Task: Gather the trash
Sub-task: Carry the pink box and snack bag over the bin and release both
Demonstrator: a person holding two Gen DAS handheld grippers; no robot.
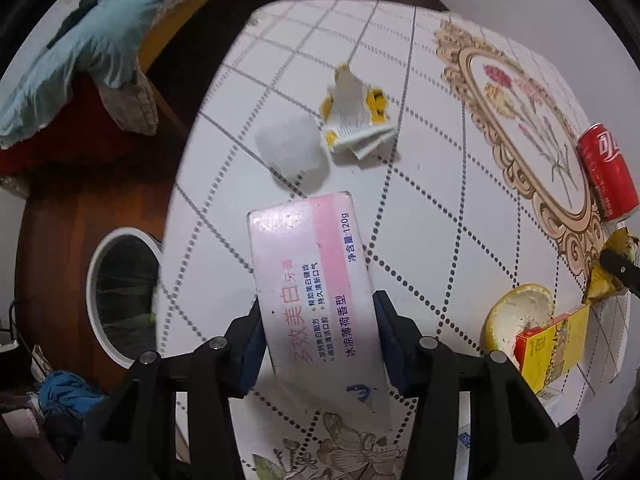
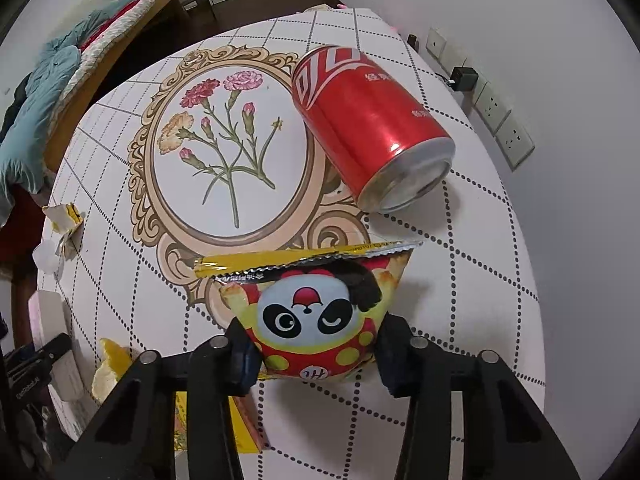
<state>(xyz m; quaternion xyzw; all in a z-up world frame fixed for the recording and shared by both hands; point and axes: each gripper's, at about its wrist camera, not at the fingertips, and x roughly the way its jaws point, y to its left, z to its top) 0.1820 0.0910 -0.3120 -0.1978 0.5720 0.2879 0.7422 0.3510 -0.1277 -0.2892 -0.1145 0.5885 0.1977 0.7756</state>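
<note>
1. My left gripper (image 1: 316, 320) points steeply down at the table (image 1: 440, 160); its two blue pads pinch the long sides of a pink and white toothpaste box (image 1: 310, 276), which runs forward from the jaws over the table's near edge.
2. My right gripper (image 2: 316, 344) also tilts steeply downward; its pads squeeze the lower part of a yellow snack bag (image 2: 316, 312) printed with a panda face, the torn foil top standing away from the jaws.
3. A red soda can (image 2: 368, 128) lies on its side just beyond the snack bag, beside the flower picture printed on the tablecloth.
4. In the left view, a white crumpled tissue (image 1: 290, 146) and a torn yellow and white wrapper (image 1: 356, 116) lie touching each other past the box's far end.
5. A piece of citrus peel (image 1: 516, 312) and a yellow carton (image 1: 552, 348) sit together near the table's right edge.
6. A white-rimmed bin (image 1: 120, 296) stands on the floor left of the table.
</note>
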